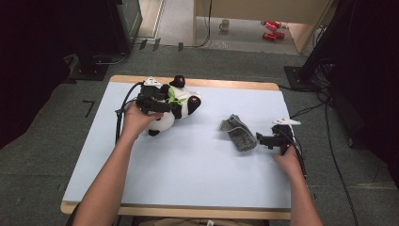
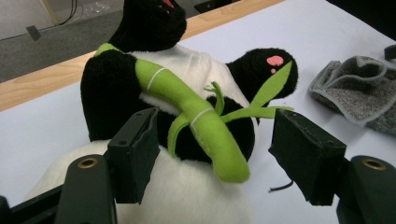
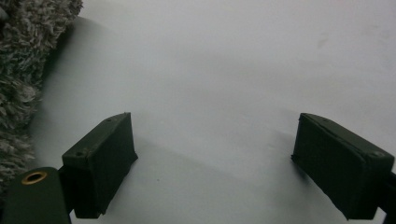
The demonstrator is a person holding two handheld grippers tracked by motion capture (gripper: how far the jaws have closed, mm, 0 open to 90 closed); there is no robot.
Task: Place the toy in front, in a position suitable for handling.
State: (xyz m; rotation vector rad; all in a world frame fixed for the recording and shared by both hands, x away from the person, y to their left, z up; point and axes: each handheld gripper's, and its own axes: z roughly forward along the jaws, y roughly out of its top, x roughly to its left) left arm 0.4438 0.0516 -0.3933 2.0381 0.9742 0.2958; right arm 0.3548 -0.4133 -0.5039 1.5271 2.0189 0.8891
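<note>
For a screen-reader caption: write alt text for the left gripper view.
A plush panda holding a green bamboo stalk lies on the pale blue table, between the open jaws of the left gripper, neither pad pressing on it. A grey cloth lies crumpled at the right edge.
</note>
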